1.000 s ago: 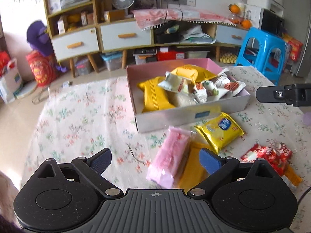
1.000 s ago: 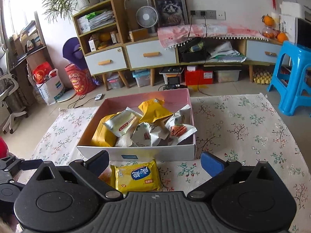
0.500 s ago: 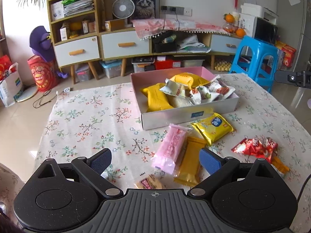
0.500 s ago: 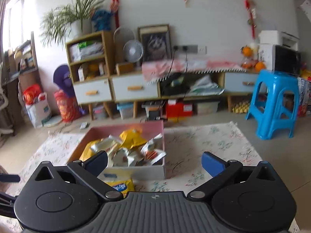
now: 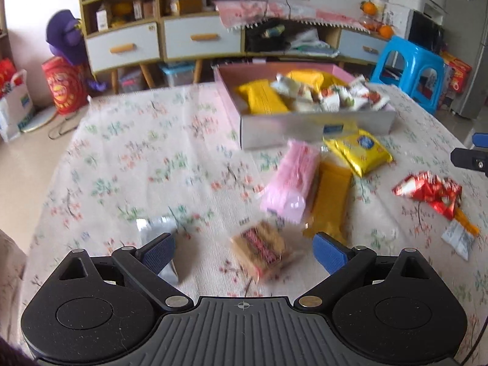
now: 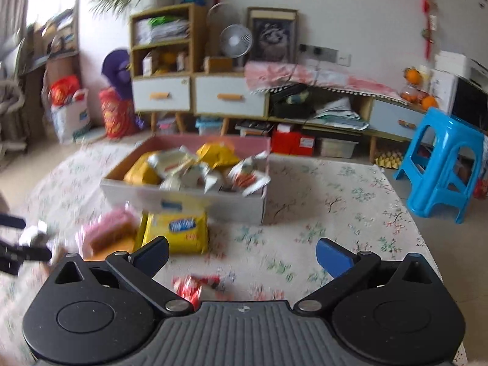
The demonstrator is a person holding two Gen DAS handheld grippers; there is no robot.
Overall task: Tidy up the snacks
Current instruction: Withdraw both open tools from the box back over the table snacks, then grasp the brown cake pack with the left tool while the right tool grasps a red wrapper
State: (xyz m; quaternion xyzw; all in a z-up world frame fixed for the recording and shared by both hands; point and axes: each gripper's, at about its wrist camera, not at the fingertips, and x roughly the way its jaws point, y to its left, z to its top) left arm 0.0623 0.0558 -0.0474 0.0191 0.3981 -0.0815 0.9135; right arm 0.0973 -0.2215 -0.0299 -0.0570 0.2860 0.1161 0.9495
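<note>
A pink-lined box (image 5: 317, 129) (image 6: 183, 196) full of snack packets sits on the floral tablecloth. In front of it lie a pink pack (image 5: 291, 180), an orange pack (image 5: 331, 196), a yellow pack (image 5: 357, 151) (image 6: 177, 231) and a red wrapper (image 5: 430, 193) (image 6: 195, 286). A clear-wrapped biscuit pack (image 5: 259, 248) lies between the fingers of my open left gripper (image 5: 244, 251), and a silver packet (image 5: 158, 228) sits by its left finger. My right gripper (image 6: 242, 254) is open and empty above the red wrapper.
The right gripper's tip (image 5: 471, 157) shows at the right edge of the left wrist view. A blue stool (image 6: 442, 164) stands past the table's right side. Cabinets (image 6: 198, 94) and shelves line the far wall. Bare tablecloth (image 5: 137, 158) lies left of the box.
Both grippers have pulled back from the box and dipped toward the table. The biscuit pack and silver packet have come into the left view; the red wrapper now shows in the right view.
</note>
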